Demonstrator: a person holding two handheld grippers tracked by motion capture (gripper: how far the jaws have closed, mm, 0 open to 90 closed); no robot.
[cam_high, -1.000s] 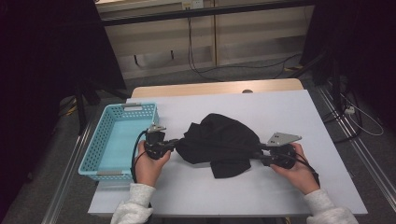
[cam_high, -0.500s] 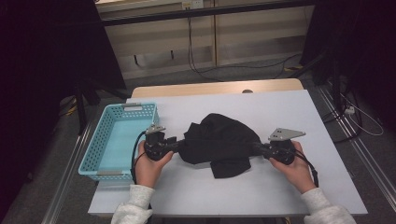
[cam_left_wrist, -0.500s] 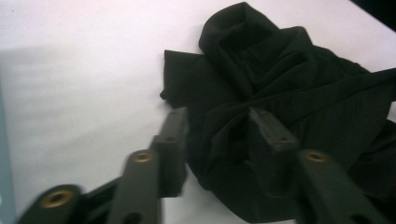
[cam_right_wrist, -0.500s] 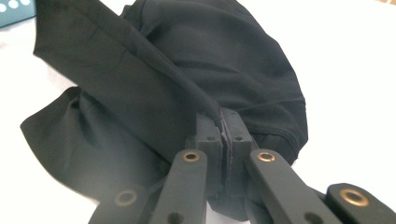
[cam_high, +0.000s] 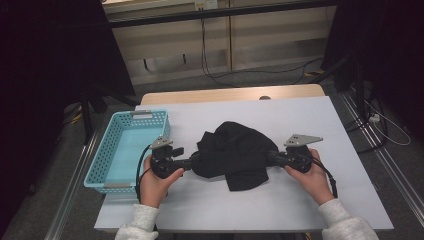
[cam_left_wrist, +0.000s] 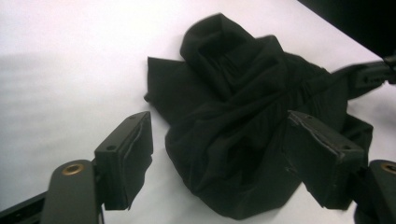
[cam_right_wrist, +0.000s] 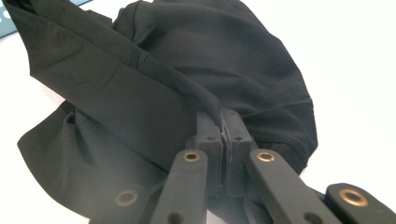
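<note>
Crumpled black fabric garment (cam_high: 235, 154) lies in a soft, matte heap at the centre of the white table (cam_high: 300, 210) in the high view, its long axis running left to right between the two tools, with a flap trailing toward the lower edge. At centre left, the left gripper (cam_left_wrist: 219, 154) has its flat black jaws spread wide on either side of the cloth's near fold. At centre right, the right gripper (cam_right_wrist: 223, 128) has its jaws pinched together on a rolled hem. A light blue perforated plastic basket (cam_high: 107, 155) sits at the left edge.
</note>
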